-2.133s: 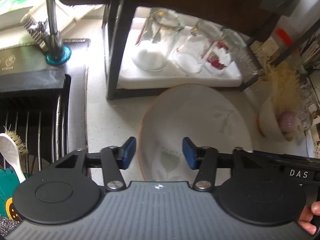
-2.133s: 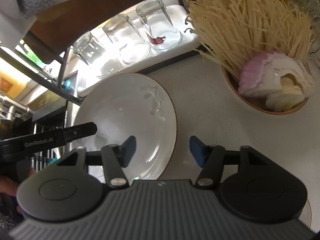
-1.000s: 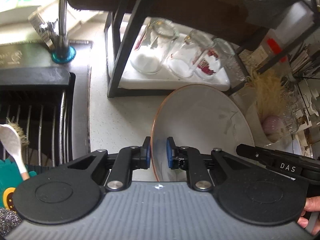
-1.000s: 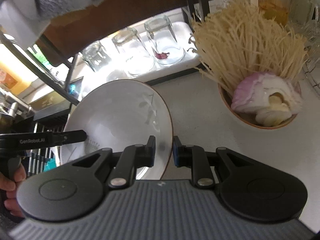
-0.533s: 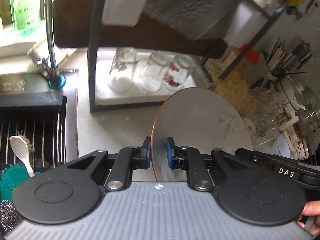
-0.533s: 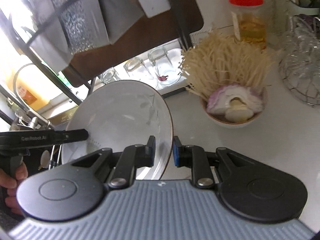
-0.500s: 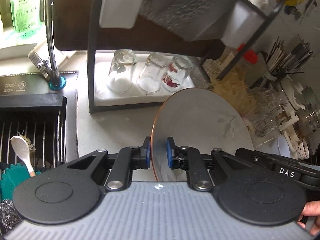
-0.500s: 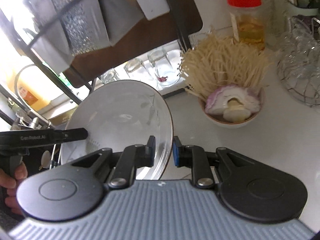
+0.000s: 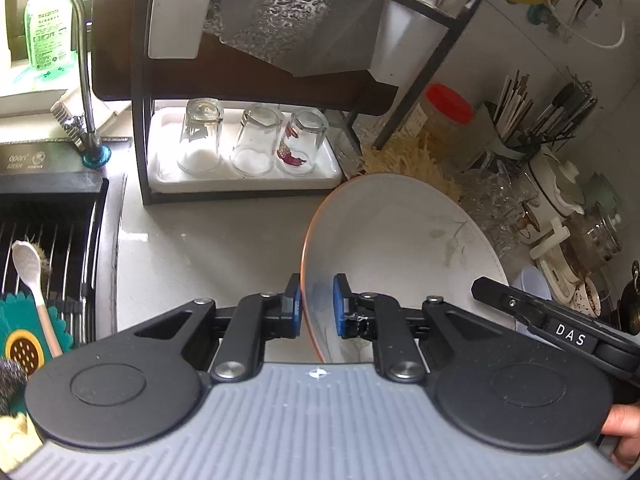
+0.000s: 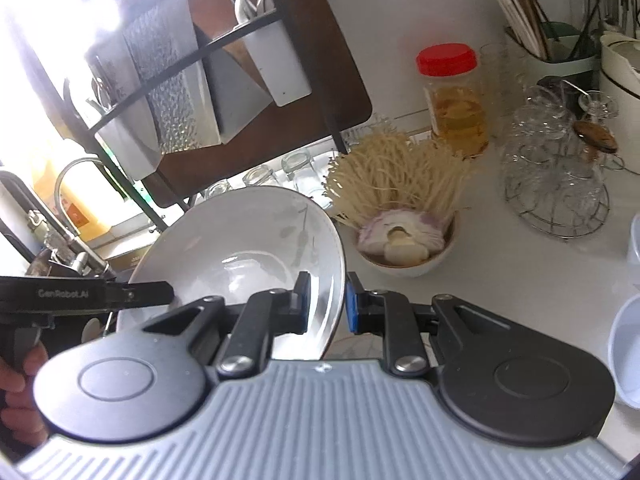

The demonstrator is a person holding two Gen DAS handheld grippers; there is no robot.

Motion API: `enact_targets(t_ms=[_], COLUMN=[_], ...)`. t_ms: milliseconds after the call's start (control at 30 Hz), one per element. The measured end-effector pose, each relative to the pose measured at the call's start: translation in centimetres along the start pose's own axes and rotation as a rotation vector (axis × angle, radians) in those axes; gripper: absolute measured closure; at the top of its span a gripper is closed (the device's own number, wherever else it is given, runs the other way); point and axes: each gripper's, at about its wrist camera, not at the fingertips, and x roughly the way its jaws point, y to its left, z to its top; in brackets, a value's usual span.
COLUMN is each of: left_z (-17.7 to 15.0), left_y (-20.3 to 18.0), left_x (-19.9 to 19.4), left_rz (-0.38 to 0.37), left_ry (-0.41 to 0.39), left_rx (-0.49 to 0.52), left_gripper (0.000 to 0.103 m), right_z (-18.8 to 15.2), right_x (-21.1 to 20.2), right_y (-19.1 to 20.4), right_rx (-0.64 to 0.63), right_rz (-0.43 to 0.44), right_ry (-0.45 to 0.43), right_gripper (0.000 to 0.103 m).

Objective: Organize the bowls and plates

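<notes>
A white deep plate (image 9: pixel 404 248) with a brown rim and a faint leaf print hangs above the counter, held from both sides. My left gripper (image 9: pixel 316 308) is shut on its left rim. My right gripper (image 10: pixel 327 304) is shut on the opposite rim of the same plate (image 10: pixel 240 248). Each view shows the other gripper's black body at the plate's far side. The black dish rack (image 9: pixel 140 92) stands behind, its upper tier holding white and textured boards (image 9: pixel 280 12).
Three upturned glasses (image 9: pixel 256 144) sit on the rack's white bottom tray. A bowl of enoki mushrooms and onion (image 10: pixel 400 240) stands on the counter, with a red-lidded jar (image 10: pixel 452 100) and a wire basket of glasses (image 10: pixel 556 176) beyond. The sink (image 9: pixel 44 248) lies left, and pale bowls (image 10: pixel 628 344) sit far right.
Both grippers have lifted the plate up off the counter and drawn back from the rack. More of the rack's upper tier and the right-hand counter now shows.
</notes>
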Motion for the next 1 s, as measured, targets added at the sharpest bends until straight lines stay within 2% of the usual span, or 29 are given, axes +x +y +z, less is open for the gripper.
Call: enact_targets(t_ms=[133,433,1000], left_z=[-1.1,-3.6,-7.2], left_y=[-1.1,-3.1,-4.4], left_x=[0.1,2.5,7.3], left_rz=[0.014,0.041,0.062], left_ry=[0.017,0.085,0.210], left_rx=[-0.019,-0.036,-0.044], left_gripper=[0.085,0.085,0.085], right_z=[-0.9,-2.9,-6.9], right_x=[-0.8,-1.3,0.2], right_y=[-0.8,-3.8,-6.4], right_rx=[-0.013,-0.019,-0.024], right_rz=[-0.012,-0.023,-0.135], right_ry=[-0.007,0.058,0.179], right_gripper=[0.082,0.082,0.082])
